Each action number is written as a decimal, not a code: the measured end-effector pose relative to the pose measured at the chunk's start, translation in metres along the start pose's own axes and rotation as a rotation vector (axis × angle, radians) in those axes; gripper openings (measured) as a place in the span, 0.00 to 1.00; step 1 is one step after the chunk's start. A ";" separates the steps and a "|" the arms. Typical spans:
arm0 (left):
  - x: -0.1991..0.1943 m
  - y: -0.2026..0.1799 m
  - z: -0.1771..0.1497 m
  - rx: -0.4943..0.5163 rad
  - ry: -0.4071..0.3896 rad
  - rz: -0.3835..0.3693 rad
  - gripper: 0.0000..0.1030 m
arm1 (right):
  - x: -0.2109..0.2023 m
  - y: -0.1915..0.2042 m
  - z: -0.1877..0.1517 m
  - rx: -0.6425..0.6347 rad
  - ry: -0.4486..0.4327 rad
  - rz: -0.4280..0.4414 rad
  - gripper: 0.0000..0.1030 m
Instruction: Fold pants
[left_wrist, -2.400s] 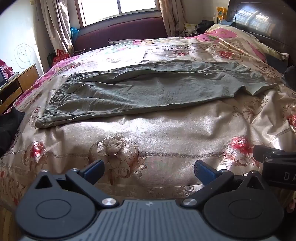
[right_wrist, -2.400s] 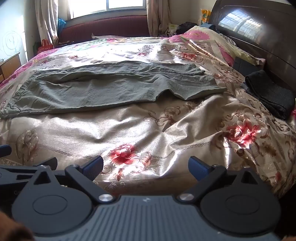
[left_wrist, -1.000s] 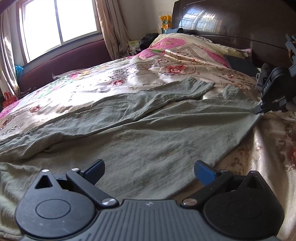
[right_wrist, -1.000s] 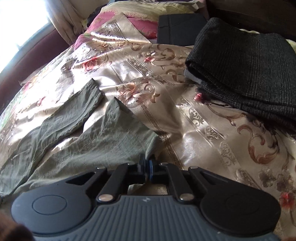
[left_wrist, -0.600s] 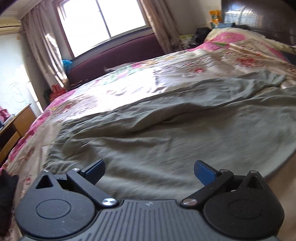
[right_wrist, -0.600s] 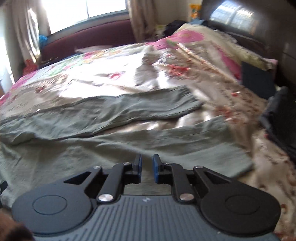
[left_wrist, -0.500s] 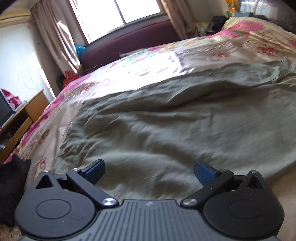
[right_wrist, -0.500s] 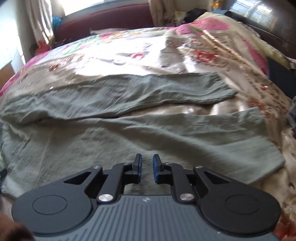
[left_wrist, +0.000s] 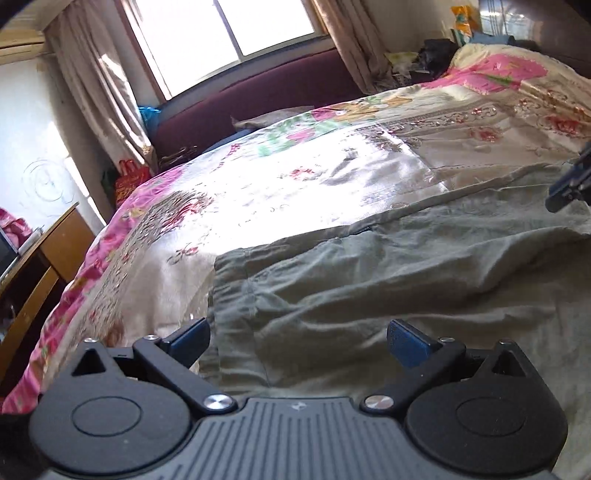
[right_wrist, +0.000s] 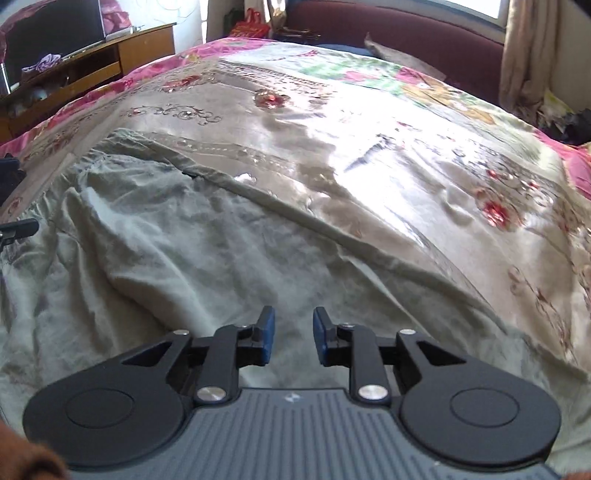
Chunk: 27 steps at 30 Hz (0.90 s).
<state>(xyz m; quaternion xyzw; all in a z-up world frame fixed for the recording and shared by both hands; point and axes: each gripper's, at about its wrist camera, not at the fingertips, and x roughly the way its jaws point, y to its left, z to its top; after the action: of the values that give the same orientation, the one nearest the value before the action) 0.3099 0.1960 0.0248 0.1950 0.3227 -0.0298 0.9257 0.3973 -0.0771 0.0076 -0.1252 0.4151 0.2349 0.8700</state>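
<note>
Grey-green pants lie spread on the floral bedspread, waistband toward the left in the left wrist view. My left gripper is wide open and empty, low over the waistband corner. In the right wrist view the pants fill the lower left. My right gripper is partly open with a narrow gap, empty, just above the fabric. The right gripper's tip shows at the right edge of the left wrist view.
A wooden cabinet stands left of the bed. A dark red bench sits under the window beyond the bed. A TV stand shows at far left in the right wrist view.
My left gripper has moved left to the waistband end of the pants. My right gripper has swung left over the pants and its jaws have opened wider.
</note>
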 end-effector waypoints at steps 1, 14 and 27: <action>0.008 0.007 0.005 0.009 0.005 -0.008 1.00 | 0.008 0.002 0.012 -0.023 0.017 0.019 0.31; 0.149 0.092 0.053 -0.037 0.171 -0.206 0.94 | 0.118 0.009 0.098 -0.289 0.204 0.102 0.38; 0.163 0.073 0.051 0.065 0.205 -0.216 0.31 | 0.126 0.014 0.102 -0.350 0.245 0.162 0.01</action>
<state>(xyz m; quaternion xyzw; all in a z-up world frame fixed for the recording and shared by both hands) 0.4813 0.2552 -0.0129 0.1909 0.4336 -0.1195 0.8725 0.5265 0.0155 -0.0273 -0.2682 0.4791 0.3554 0.7564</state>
